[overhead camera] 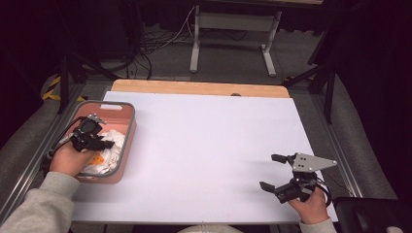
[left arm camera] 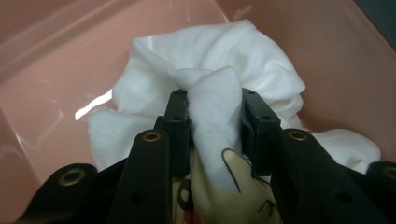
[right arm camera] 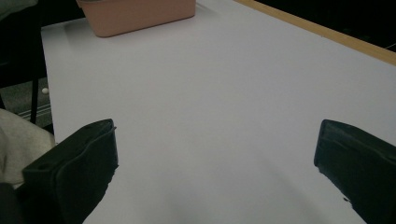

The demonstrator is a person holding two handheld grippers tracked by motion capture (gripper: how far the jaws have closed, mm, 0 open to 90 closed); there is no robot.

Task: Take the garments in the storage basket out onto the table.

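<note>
1. A pink plastic tub with a grey rim sits at the left side of the white-covered worktop, holding a crumpled white cloth with a printed yellow and black figure.
2. The left gripper reaches down into the tub. In the left gripper view its fingers are closed narrowly on a raised fold of the white cloth, which is pinched between them.
3. The right gripper is held near the worktop's front right corner, well apart from the tub, its fingers spread wide and holding nothing.
4. In the right gripper view the pink tub stands far across the bare white surface.
</note>
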